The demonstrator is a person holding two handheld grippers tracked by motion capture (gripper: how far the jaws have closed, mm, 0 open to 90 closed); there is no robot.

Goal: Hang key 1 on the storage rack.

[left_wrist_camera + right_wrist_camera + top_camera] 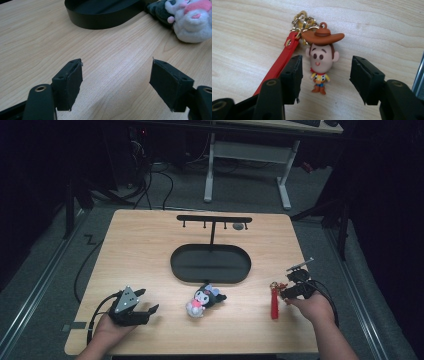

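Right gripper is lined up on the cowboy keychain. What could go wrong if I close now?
The right gripper is open around the small cowboy figure, whose round head may squirt out as the jaws close. The red strap lies against one jaw and could get pinched too. On lifting, strap and gold rings would likely dangle and swing.

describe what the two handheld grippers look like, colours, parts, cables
Both grippers are black. The left gripper carries a grey three-cornered plate on top, and a black cable trails from it. The right gripper has a silvery bar on top and a black cable too. Their fingers are flat rectangular black pads on arms with brass-ringed holes.
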